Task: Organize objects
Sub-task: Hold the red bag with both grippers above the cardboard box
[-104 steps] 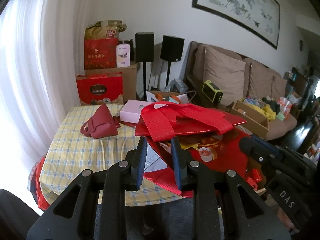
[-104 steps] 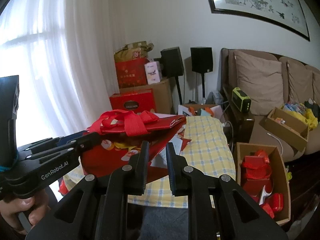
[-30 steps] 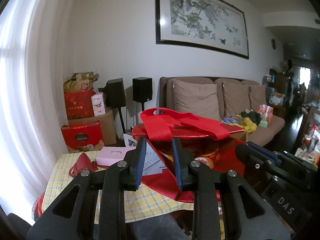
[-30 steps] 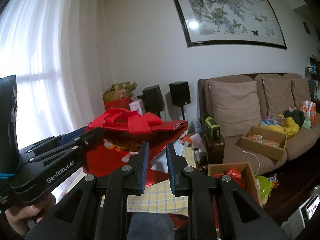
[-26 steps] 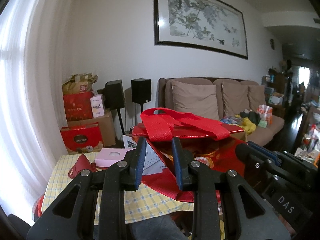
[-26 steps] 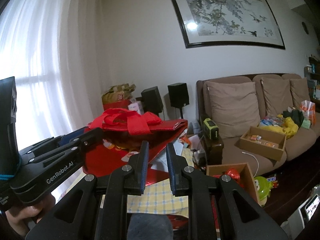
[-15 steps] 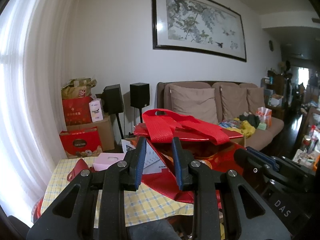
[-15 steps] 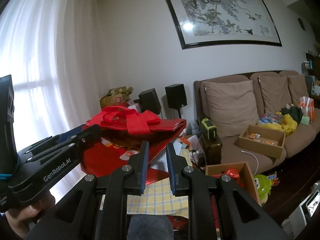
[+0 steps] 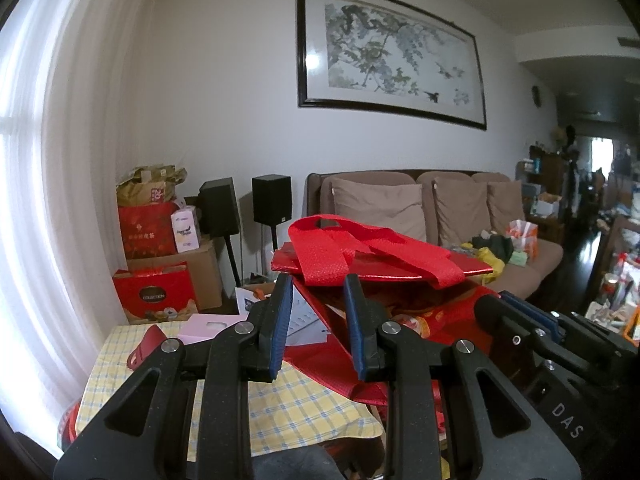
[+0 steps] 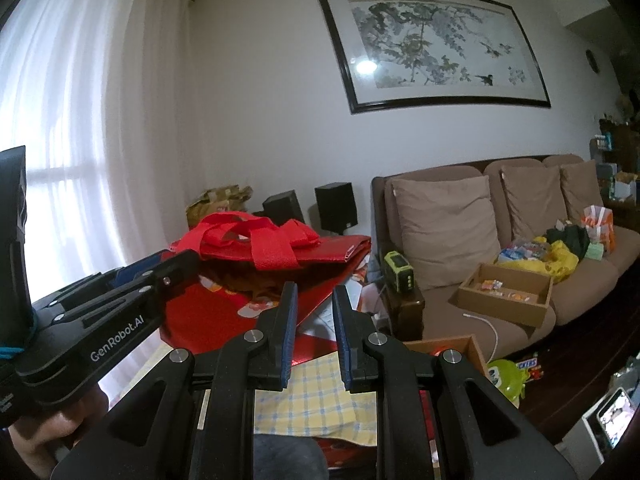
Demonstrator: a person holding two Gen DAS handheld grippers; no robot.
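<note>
A shiny red tote bag [image 9: 384,268] with woven red handles [image 9: 340,248] hangs in the air over the yellow checked table [image 9: 304,404]. My left gripper [image 9: 318,296] stands around the bag's left wall edge, jaws a finger-width apart. My right gripper [image 10: 314,300] stands around the bag's right wall edge [image 10: 332,280], jaws narrowly apart. The bag [image 10: 280,256] sags open between them. Whether the pads pinch the fabric is not visible.
A dark red pouch [image 9: 146,346], a pink box [image 9: 204,328] and white papers [image 9: 304,316] lie on the table. Red gift boxes [image 9: 156,296] and speakers [image 9: 272,200] stand behind. A brown sofa [image 10: 480,224] and cardboard boxes [image 10: 508,292] are to the right.
Both grippers and the bag have risen together since 3.5 s ago; the table has dropped lower in both views and more of the wall and painting shows.
</note>
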